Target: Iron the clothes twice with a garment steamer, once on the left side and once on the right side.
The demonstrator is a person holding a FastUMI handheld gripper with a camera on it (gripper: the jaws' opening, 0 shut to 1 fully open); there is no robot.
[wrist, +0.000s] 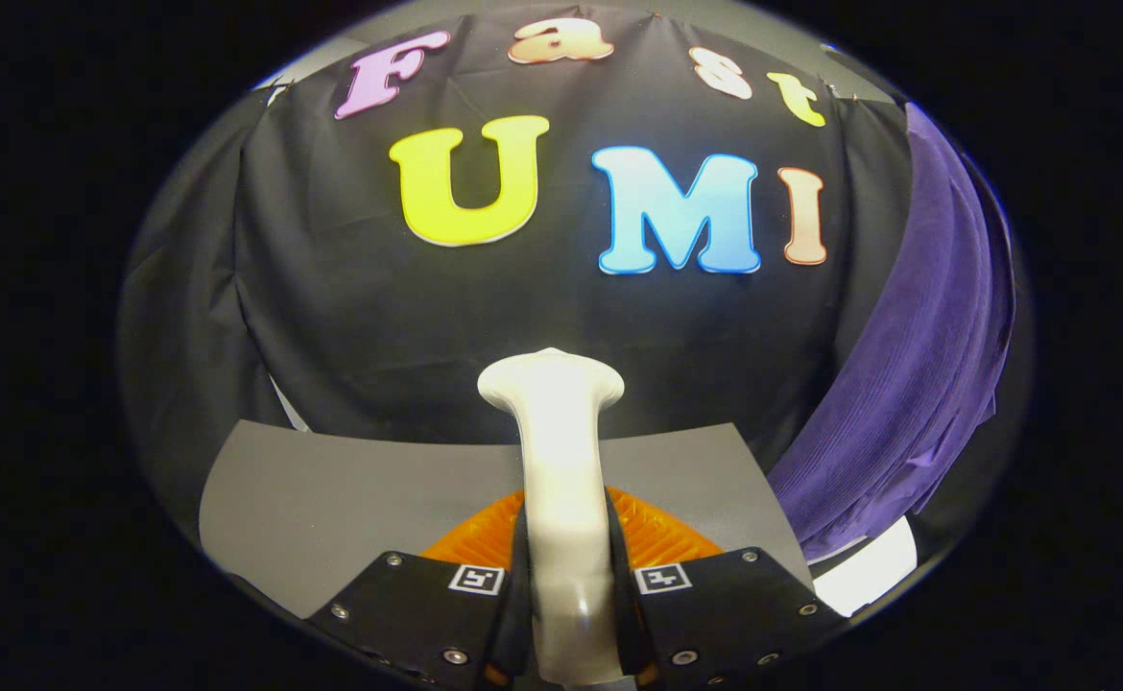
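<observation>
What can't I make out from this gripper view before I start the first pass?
- Steamer: the claw is shut on its white handle; the head faces away, so its plate and any steam are hidden.
- Purple garment: hangs beyond the claw to the right; its far side and lower end are cut off, so hanger, shape and wrinkles are unclear.
- Orange part behind the handle: mostly covered by the fingers.
- Grey table: near edge hidden by the claw.

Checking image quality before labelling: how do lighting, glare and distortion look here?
Gripper view: strong fisheye bending, the purple garment bowing beside the grey table; even lighting; the white steamer, clamped between the fingers, is bright but sharp; an overexposed white patch sits below the garment.
</observation>
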